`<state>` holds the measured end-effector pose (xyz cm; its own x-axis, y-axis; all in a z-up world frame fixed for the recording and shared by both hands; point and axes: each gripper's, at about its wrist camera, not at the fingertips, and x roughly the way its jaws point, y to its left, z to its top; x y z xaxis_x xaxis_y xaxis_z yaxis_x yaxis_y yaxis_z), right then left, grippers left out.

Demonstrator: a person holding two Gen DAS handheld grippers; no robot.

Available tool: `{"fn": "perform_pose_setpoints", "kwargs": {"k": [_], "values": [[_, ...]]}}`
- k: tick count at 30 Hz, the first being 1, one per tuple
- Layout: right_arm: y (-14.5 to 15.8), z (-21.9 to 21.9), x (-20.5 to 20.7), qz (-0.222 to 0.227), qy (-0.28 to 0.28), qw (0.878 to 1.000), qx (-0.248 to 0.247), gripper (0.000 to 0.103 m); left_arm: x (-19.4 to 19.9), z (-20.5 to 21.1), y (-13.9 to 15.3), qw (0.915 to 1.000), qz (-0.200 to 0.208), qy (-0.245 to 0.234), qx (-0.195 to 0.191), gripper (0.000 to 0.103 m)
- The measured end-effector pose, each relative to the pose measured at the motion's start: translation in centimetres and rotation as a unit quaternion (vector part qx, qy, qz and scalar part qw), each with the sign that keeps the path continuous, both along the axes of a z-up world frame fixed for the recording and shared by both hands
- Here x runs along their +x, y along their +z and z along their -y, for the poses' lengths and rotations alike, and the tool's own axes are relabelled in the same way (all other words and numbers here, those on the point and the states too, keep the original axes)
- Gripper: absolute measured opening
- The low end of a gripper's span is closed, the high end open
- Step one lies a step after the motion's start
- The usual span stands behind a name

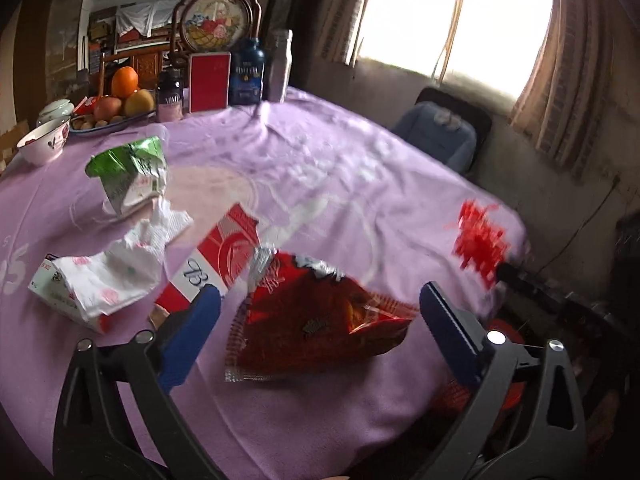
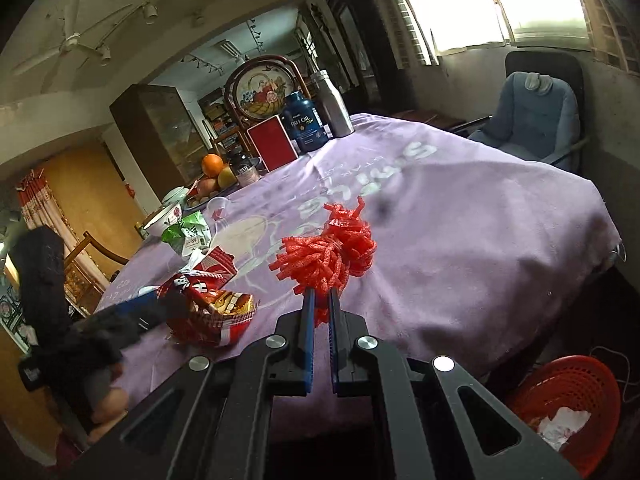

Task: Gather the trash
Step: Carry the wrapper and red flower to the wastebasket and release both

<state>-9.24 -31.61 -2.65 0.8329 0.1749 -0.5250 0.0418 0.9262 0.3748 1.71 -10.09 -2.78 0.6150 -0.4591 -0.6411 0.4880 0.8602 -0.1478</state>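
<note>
A red snack bag [image 1: 312, 320] lies near the front edge of the purple-covered table [image 1: 360, 168], between the wide-apart blue pads [image 1: 440, 308] of my left gripper [image 1: 320, 296]; neither pad presses on it. My right gripper [image 2: 322, 300] is shut on a red foam net [image 2: 328, 252], held above the cloth. The same net [image 1: 480, 240] shows at the right of the left wrist view. Further left lie a red-and-white box [image 1: 216, 256], crumpled white tissue [image 1: 136, 256], a small carton [image 1: 52, 288] and a green carton [image 1: 128, 172].
A red basket [image 2: 560, 392] with white paper in it stands on the floor at the table's right. At the far end stand bottles [image 1: 248, 72], a red box [image 1: 210, 80], a fruit plate [image 1: 116, 120] and a bowl [image 1: 42, 144]. A blue padded chair [image 2: 532, 120] stands by the window.
</note>
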Motion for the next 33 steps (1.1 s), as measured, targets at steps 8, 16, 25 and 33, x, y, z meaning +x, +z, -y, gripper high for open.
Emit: {"fn": "perform_pose_setpoints", "kwargs": {"k": [8, 16, 25, 33], "values": [[0.8, 0.8, -1.5, 0.012, -0.018, 1.0, -0.018, 0.007, 1.2, 1.9, -1.8, 0.9997, -0.021, -0.015, -0.001, 0.067], [1.5, 4.5, -5.5, 0.021, -0.073, 0.997, -0.03, 0.007, -0.1, 3.4, 0.9, 0.9991, 0.003, -0.038, -0.016, 0.057], [-3.7, 10.9, -12.2, -0.068, -0.178, 0.981, -0.044, 0.007, -4.5, 11.2, 2.6, 0.988, 0.025, -0.152, -0.008, 0.057], [-9.7, 15.5, -14.4, -0.136, -0.231, 0.963, 0.004, 0.047, -7.6, 18.6, 0.3, 0.9707, -0.005, -0.239, 0.018, 0.057]]}}
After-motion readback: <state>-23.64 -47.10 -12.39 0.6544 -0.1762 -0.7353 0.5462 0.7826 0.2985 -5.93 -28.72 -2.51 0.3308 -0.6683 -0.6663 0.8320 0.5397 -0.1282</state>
